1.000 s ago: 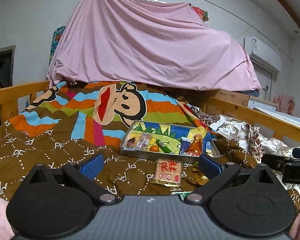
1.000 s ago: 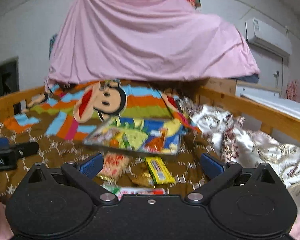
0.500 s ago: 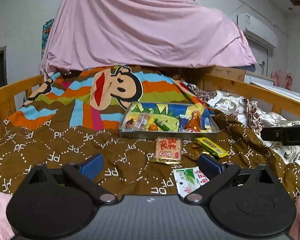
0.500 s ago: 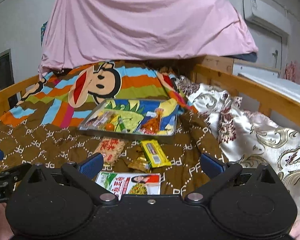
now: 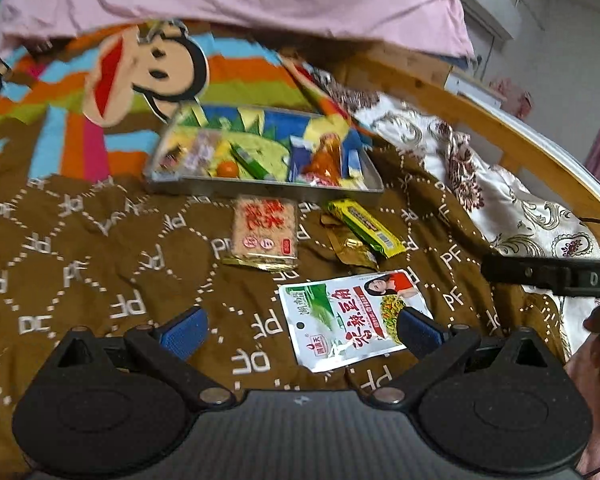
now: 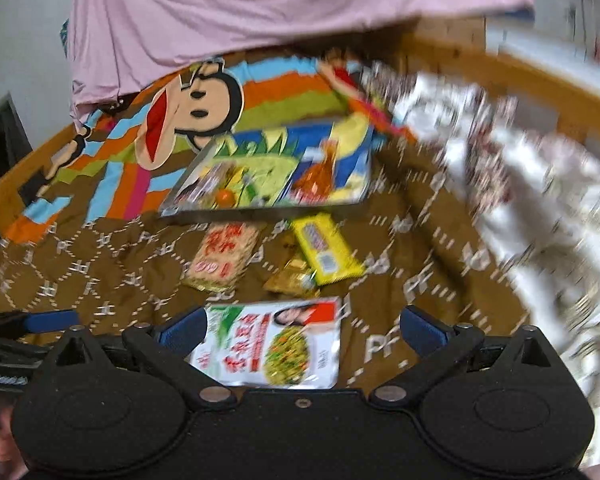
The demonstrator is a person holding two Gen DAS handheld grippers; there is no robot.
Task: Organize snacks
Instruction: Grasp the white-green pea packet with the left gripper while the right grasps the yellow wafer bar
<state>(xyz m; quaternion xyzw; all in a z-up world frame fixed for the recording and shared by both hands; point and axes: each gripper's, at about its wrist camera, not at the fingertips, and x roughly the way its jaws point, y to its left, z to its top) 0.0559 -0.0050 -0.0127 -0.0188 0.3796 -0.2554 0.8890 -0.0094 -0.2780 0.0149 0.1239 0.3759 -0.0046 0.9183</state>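
Yellow snack bar (image 5: pixel 365 227) lies lengthwise, slanting away from my tray (image 5: pixel 260 190), which holds assorted snacks. Both my left hand-held gripper (image 5: pixel 300 328) and right hand-held gripper (image 6: pixel 300 326) are spread apart, holding nothing.

Patterned quilt (image 6: pixel 540 184) motion-blurred, right wrist view.

Lighting's soft, even indoor stuff, a bit on the dim side, and I can't tell where it comes from. No hard shadows on the brown blanket (image 5: pixel 100 248), just a small glint off the gold wrapper (image 5: pixel 354 250). The left wrist view is fairly sharp near the middle, so the print on the white packet (image 5: pixel 352 316) reads fine, though the far tin tray (image 5: pixel 260 190) goes a little soft. The right wrist view is heavily motion-smeared, worst on the right over the floral quilt (image 6: pixel 540 184). Both have strong fisheye bending with dark corners.
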